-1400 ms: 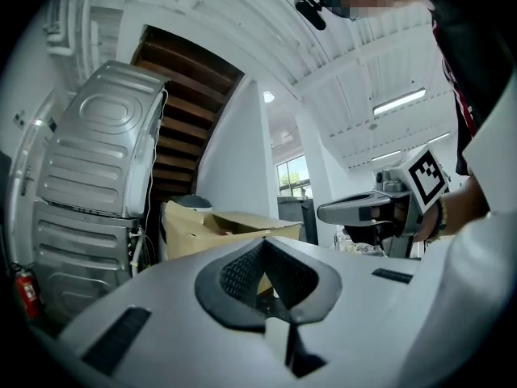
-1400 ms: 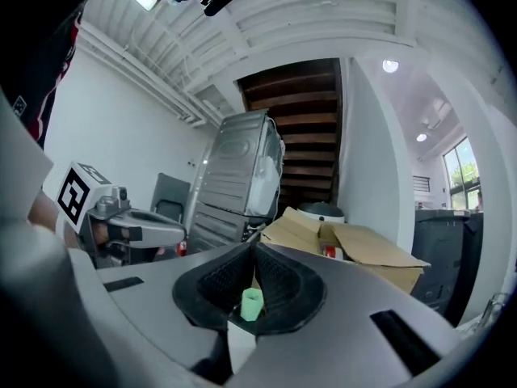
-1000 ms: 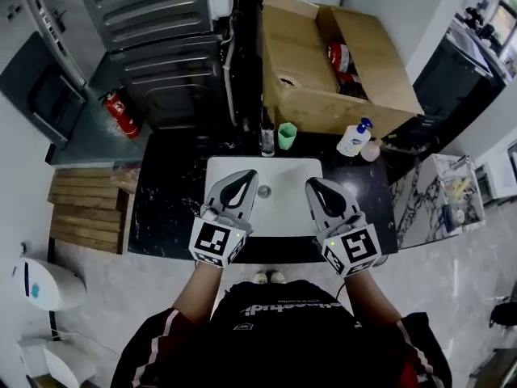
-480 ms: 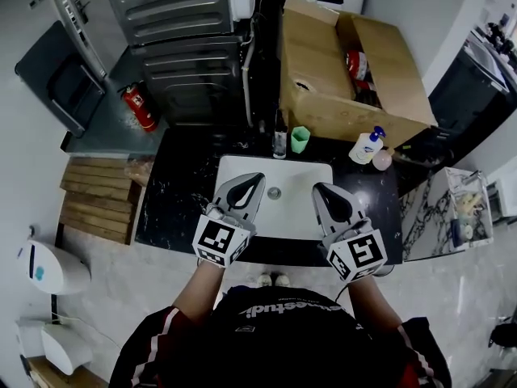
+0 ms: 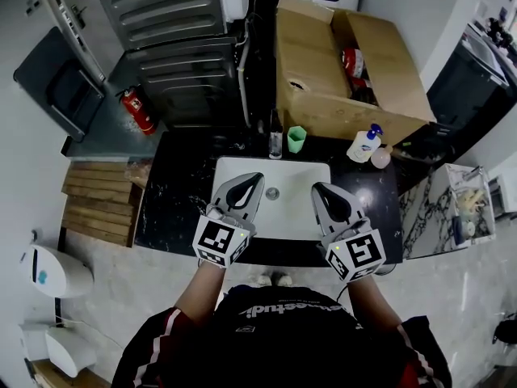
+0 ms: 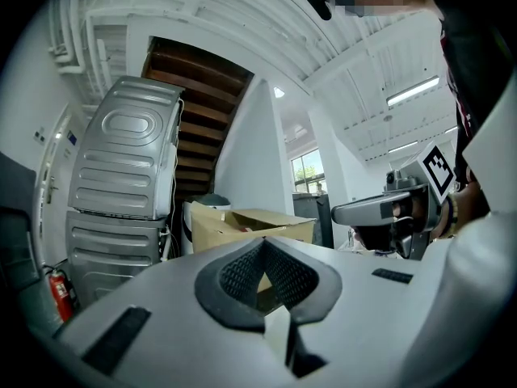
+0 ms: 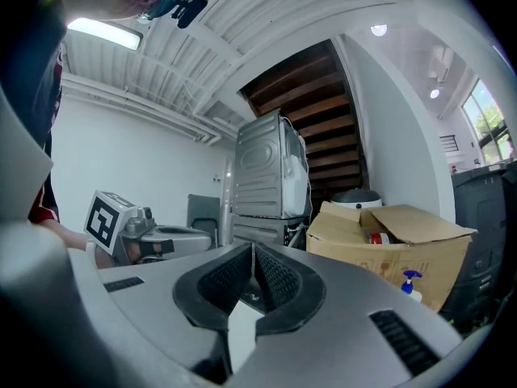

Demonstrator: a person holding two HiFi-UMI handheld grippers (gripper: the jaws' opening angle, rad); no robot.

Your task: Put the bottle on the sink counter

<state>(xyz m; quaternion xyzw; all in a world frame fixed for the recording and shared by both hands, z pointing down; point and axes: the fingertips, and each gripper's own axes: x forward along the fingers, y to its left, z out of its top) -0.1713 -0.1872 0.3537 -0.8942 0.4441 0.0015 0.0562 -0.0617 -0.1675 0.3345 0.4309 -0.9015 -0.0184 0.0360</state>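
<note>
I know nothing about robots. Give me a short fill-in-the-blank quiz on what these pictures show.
1. The cup standing behind the white sink basin is ____ in colour.
2. The left tool and the right tool both have their jaws ____, with nothing between them.
3. In the head view, the red fire extinguisher stands to the ____ of the sink.
4. The white pump bottle on the counter has a ____ top.

Missing words: green; shut; left; blue.
</note>
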